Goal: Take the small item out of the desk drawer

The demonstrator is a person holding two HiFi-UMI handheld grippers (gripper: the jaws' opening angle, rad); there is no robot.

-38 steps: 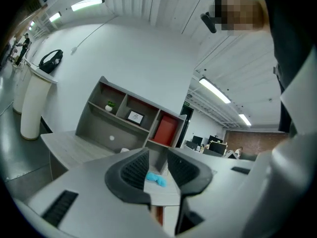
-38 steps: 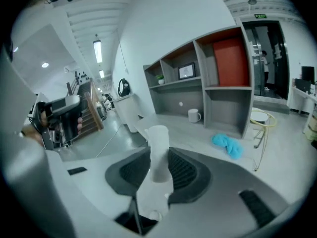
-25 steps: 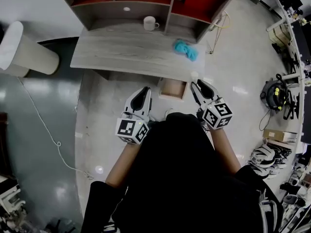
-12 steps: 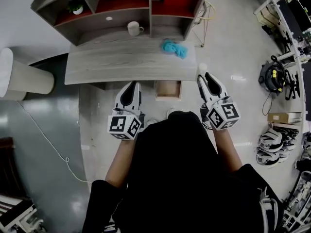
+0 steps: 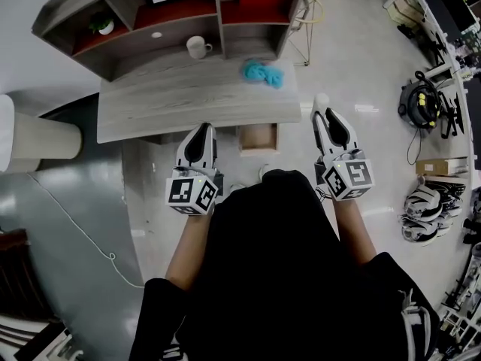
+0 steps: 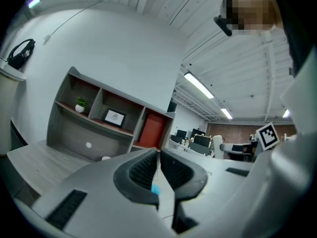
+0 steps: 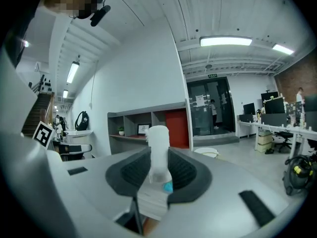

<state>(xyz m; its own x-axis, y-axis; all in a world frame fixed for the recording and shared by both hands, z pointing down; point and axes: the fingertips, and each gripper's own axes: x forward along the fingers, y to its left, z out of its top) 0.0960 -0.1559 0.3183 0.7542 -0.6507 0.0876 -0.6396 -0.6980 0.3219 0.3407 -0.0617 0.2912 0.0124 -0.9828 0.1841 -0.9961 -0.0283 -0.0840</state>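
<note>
Item: the small white cylindrical item (image 7: 158, 143) is clamped between the pads of my right gripper (image 7: 159, 158), clear of the open brown wooden drawer (image 5: 258, 138).
Right jaws: part closed, pressing on the item from both sides.
Left jaws: my left gripper (image 6: 158, 168) is closed with nothing in it.
Long axis: upright, with the item's top above the jaws.
Bearing: in the head view the drawer lies between the grippers, and the grey wood-grain desk (image 5: 150, 104) is ahead and left of the right one.
Nearer hand: right, I judge, for any set-down.
Count: one item, one drawer, two grippers, one white mug (image 5: 198, 47), one crumpled blue cloth (image 5: 263, 74).
</note>
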